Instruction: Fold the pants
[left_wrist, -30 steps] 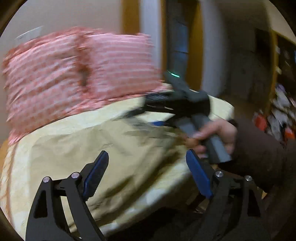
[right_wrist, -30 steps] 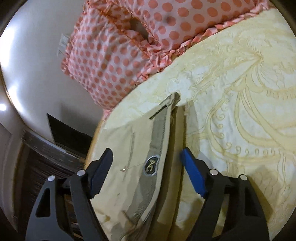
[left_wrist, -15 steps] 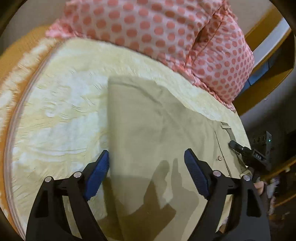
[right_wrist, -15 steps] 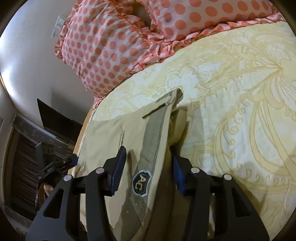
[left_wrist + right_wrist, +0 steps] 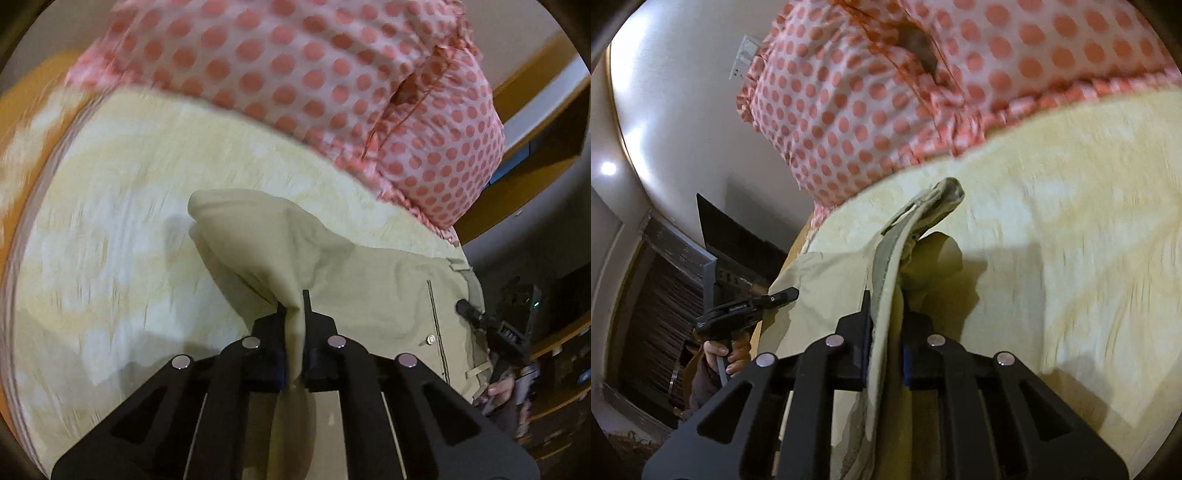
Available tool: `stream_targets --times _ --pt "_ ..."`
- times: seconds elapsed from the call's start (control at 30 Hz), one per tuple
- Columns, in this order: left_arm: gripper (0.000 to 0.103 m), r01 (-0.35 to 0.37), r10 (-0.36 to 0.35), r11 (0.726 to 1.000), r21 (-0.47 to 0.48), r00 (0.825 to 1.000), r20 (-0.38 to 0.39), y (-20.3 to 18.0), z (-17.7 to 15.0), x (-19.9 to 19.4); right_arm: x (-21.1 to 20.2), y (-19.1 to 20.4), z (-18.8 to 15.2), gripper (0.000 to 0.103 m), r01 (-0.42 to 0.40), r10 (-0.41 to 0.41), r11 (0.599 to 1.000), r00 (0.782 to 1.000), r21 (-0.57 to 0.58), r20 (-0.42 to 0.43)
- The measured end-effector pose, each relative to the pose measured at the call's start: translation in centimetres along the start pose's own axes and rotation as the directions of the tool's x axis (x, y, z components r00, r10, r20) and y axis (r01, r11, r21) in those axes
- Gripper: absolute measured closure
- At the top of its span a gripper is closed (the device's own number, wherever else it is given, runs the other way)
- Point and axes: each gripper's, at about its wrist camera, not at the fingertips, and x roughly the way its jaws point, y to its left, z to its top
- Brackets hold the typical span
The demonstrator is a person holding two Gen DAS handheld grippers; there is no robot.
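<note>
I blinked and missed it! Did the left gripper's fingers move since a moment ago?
Yes. The left gripper has snapped shut on the pants, bunching the cloth up off the yellow bedspread; earlier its fingers stood wide apart.

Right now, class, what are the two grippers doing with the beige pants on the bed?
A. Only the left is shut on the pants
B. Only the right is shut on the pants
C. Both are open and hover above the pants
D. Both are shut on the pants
D: the left gripper pinches a raised fold of the pants, and the right gripper has its jaws closed on the waistband edge.
</note>
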Motion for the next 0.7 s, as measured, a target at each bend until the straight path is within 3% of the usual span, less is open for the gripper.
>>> stream_targets --times 0.13,0.2,0.27,0.3,0.33,0.37,0.4,0.43,0.5,0.57,0.6,0.63,0.7 --pt "0.099 -0.071 0.067 0.997 0.041 0.994 0.087 -1.8 4.5 2.0 0.2 -0.9 4.1 0.093 0.045 -0.045 0.999 0.994 0.000 0.097" --pt "0.098 -0.112 0.108 0.993 0.041 0.990 0.087 -1.8 6.0 4.2 1.0 -2.1 5.2 0.092 0.119 -0.120 0.993 0.987 0.018 0.104" --pt "0.097 -0.195 0.195 0.981 0.016 0.981 0.022 -0.9 6.6 7.0 2.5 -3.8 5.2 0.077 0.259 -0.260 0.965 0.965 0.051 0.022" --pt "0.090 -0.207 0.206 0.978 0.008 0.978 0.010 -0.6 6.5 7.3 2.8 -4.4 5.0 0.056 0.324 -0.323 0.944 0.946 0.067 -0.023" --pt "0.087 -0.204 0.204 0.979 0.001 0.979 0.019 -0.3 6.2 7.0 2.4 -4.8 4.7 0.047 0.352 -0.351 0.932 0.936 0.086 -0.030" --pt "0.085 -0.225 0.224 0.974 0.008 0.973 0.063 -0.1 5.7 5.8 1.3 -4.7 4.5 0.047 0.352 -0.354 0.931 0.935 0.097 0.003" --pt "0.081 -0.242 0.240 0.970 0.019 0.966 0.092 -0.2 5.3 4.7 -0.1 -4.1 4.3 0.044 0.340 -0.346 0.935 0.937 0.101 0.052" --pt "0.081 -0.247 0.241 0.969 0.030 0.962 0.125 -0.5 4.7 3.2 -0.9 -3.6 4.2 0.034 0.312 -0.319 0.945 0.945 0.098 0.076" --pt "0.077 -0.194 0.186 0.980 0.041 0.970 0.157 -1.3 3.8 1.2 -1.9 -1.7 3.8 0.024 0.148 -0.154 0.986 0.984 0.073 0.085" --pt "0.055 -0.074 0.064 0.996 0.058 0.986 0.154 -2.5 2.4 -0.1 -1.5 -0.6 3.2 0.020 0.017 -0.020 0.998 0.999 0.061 0.047" --pt "0.035 -0.013 0.003 0.997 0.073 0.991 0.135 -3.2 1.5 -0.2 -0.8 -0.4 2.8 0.014 -0.018 0.017 0.997 1.000 0.073 0.009" --pt "0.031 0.027 -0.035 0.996 0.084 0.994 0.103 -3.9 0.8 0.4 -0.1 -0.6 2.6 0.009 -0.006 0.008 0.995 1.000 0.103 -0.020" --pt "0.031 0.037 -0.039 0.996 0.086 0.999 0.016 -4.7 -0.1 2.6 1.1 -2.6 2.0 0.008 0.066 -0.053 0.976 0.996 0.205 -0.066"
